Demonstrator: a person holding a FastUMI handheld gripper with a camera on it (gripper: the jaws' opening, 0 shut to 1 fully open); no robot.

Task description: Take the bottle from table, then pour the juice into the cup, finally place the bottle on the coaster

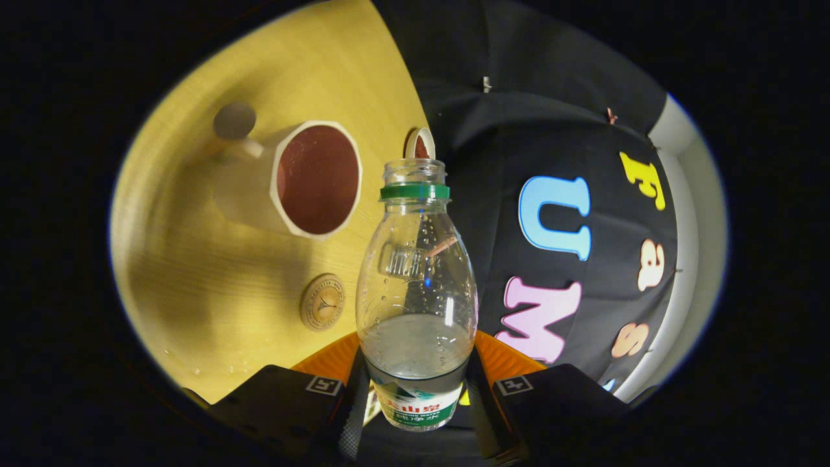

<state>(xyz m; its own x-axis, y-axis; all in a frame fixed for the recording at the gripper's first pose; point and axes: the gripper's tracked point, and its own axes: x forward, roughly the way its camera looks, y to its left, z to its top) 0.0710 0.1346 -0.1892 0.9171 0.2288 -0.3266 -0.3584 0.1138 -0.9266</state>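
The tongs [415,405] are clenched on the bottle [415,292], one finger pressing each side of its lower body near the label, so it stands out ahead of the fingers with its uncapped neck pointing away from them. The whole view is rolled, the wooden surface [194,272] rising on the left of the fingers, which suggests the bottle is being tipped toward the cup [311,178] or swung back from it; I cannot tell which. The cup lies beyond the fingers and left of the bottle's neck, its reddish-brown inside open to view, well apart from the bottle's mouth. The round coaster [322,301] lies flat on the surface, nearer the fingers than the cup. The bottle is clear plastic with a green ring under its mouth, droplets clinging inside, and pale liquid pooled low near the fingers.
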